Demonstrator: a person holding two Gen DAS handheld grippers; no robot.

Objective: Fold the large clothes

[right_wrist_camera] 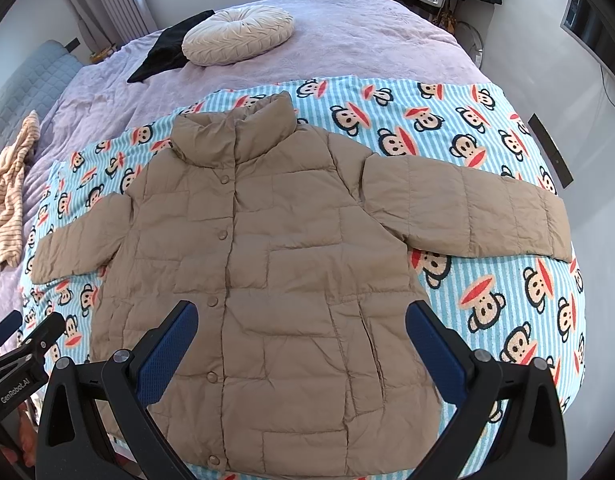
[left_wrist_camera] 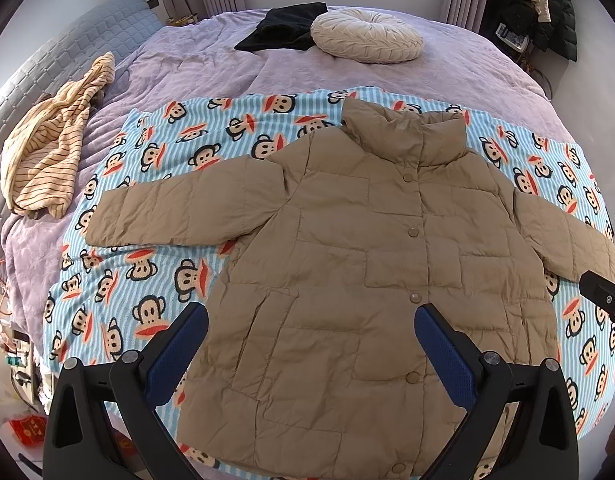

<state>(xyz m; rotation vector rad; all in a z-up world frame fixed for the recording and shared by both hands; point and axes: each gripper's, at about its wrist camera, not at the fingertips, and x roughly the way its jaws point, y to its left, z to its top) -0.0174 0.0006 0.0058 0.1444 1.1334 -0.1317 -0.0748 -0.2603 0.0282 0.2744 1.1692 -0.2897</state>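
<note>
A tan quilted puffer jacket lies flat, front up and buttoned, on a monkey-print blanket, both sleeves spread out sideways. It also shows in the right wrist view. My left gripper is open and empty, hovering above the jacket's lower left part. My right gripper is open and empty, hovering above the jacket's lower right part. The right gripper's tip shows at the right edge of the left wrist view. The left gripper shows at the left edge of the right wrist view.
The blanket lies on a lilac bed cover. A striped yellow garment is bunched at the left. A round cream cushion and a black garment lie at the far side. Dark coats hang at the back right.
</note>
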